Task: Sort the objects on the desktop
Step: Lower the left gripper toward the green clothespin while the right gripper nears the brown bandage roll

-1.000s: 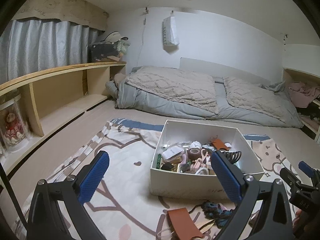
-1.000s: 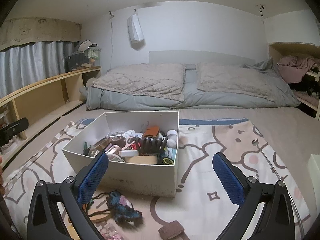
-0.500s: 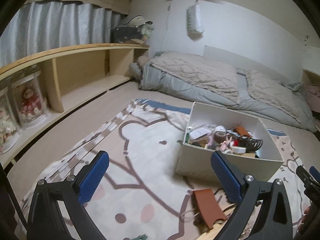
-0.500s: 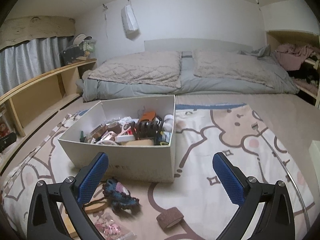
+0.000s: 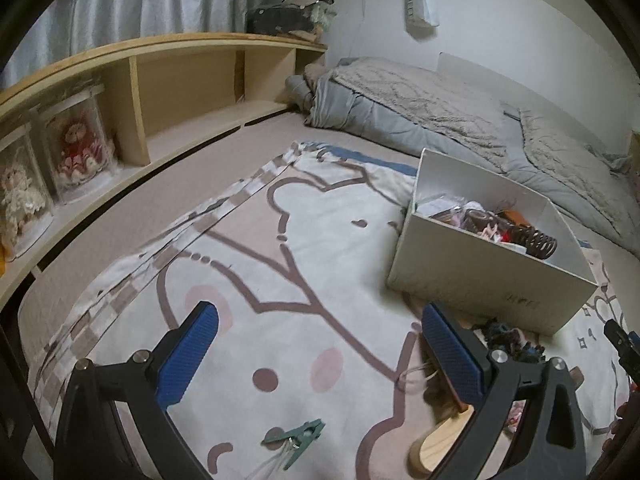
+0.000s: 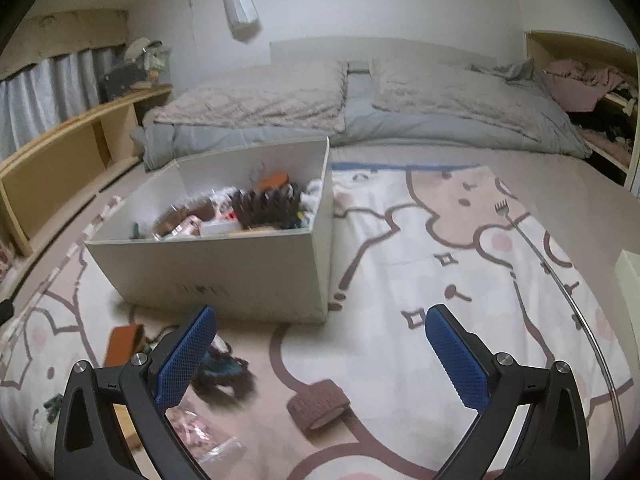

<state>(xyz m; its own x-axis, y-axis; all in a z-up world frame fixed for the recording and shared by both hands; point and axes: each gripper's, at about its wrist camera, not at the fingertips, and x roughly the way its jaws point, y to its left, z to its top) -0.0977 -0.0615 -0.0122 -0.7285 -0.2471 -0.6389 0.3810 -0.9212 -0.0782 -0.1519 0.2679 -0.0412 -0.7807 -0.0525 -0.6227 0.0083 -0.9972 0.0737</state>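
A white box [image 5: 492, 276] holding several small items stands on a cartoon-print blanket [image 5: 280, 240]; it also shows in the right wrist view [image 6: 224, 272]. My left gripper [image 5: 320, 354] is open and empty above the blanket, left of the box. A green clip [image 5: 298, 438] lies below it, and a wooden piece [image 5: 440, 436] by its right finger. My right gripper [image 6: 320, 356] is open and empty in front of the box. A brown tape roll [image 6: 318, 404], a dark yarn tangle [image 6: 224, 376], a brown leather piece [image 6: 122, 344] and a clear bag [image 6: 200, 436] lie near it.
A bed with grey bedding [image 6: 360, 112] runs behind the box. A wooden shelf [image 5: 160, 92] with boxed dolls [image 5: 78, 152] lines the left. A metal back scratcher [image 6: 540, 256] lies on the blanket at the right.
Both grippers have dropped lower and tilted toward the blanket. The left view has swung left, so the box now sits at its right. The loose items now lie closer to the right gripper.
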